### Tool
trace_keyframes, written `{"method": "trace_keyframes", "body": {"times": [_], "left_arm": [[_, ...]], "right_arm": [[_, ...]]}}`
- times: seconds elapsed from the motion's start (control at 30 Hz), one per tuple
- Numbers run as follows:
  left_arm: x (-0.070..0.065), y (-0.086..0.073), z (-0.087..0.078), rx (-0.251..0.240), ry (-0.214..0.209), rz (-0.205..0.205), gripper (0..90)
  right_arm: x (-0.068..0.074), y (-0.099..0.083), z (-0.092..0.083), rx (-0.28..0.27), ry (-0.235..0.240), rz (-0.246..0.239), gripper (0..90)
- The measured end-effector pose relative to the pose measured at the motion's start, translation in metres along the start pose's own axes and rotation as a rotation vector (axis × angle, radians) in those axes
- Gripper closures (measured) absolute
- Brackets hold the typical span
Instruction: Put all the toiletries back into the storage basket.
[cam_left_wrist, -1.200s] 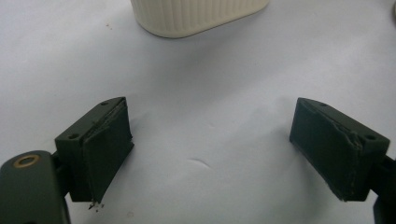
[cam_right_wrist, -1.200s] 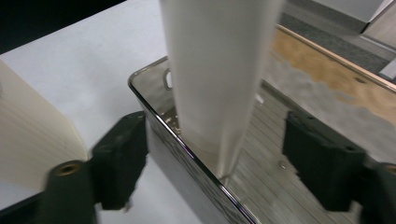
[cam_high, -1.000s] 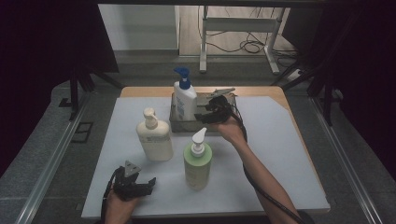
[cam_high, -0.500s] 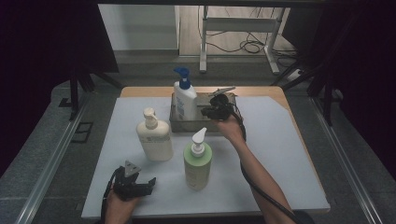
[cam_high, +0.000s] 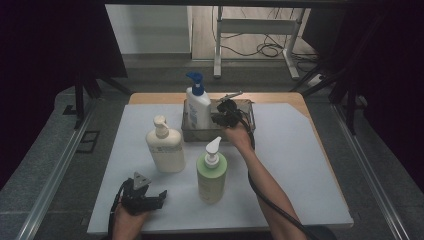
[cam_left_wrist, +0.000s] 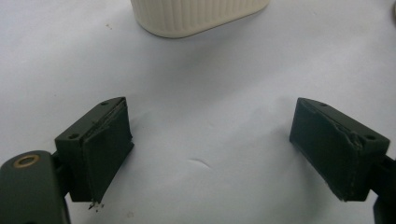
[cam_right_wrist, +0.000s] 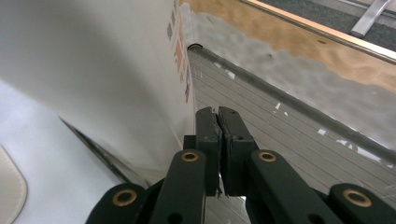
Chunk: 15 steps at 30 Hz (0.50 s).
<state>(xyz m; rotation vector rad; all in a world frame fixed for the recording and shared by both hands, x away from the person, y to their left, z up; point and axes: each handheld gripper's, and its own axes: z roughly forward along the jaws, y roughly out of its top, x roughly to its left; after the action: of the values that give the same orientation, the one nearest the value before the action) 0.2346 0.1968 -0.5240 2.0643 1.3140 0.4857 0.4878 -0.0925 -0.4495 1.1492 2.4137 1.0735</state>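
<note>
Right gripper (cam_right_wrist: 219, 140) | my jaws had just closed, nothing between | inside clear plastic basket (cam_right_wrist: 299, 121) | upright white blue-pump bottle (cam_right_wrist: 93, 74) touching its left side.

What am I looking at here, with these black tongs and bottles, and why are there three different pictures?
A person sits at a table and holds a hand tool with a two-jaw claw in each hand. One picture comes from a camera above the table; the other two come from small cameras riding on the claws.

On the table stand a cream bottle, a green bottle and a clear bin with a blue-capped bottle in it.

The left claw hovers low over the table near the cream bottle, jaws wide apart, holding nothing. The right claw is inside the bin, right beside the blue-capped bottle. Its jaws have just closed and now sit pressed together, with nothing between them.
</note>
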Motion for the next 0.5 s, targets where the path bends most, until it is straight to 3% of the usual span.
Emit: {"method": "trace_keyframes", "body": {"times": [0.5], "left_arm": [[0.0000,0.0000,0.0000,-0.001,-0.001,-0.001,12.4]], "right_arm": [[0.0021,0.0035,0.0101,0.024,0.013,0.034,86.2]]}}
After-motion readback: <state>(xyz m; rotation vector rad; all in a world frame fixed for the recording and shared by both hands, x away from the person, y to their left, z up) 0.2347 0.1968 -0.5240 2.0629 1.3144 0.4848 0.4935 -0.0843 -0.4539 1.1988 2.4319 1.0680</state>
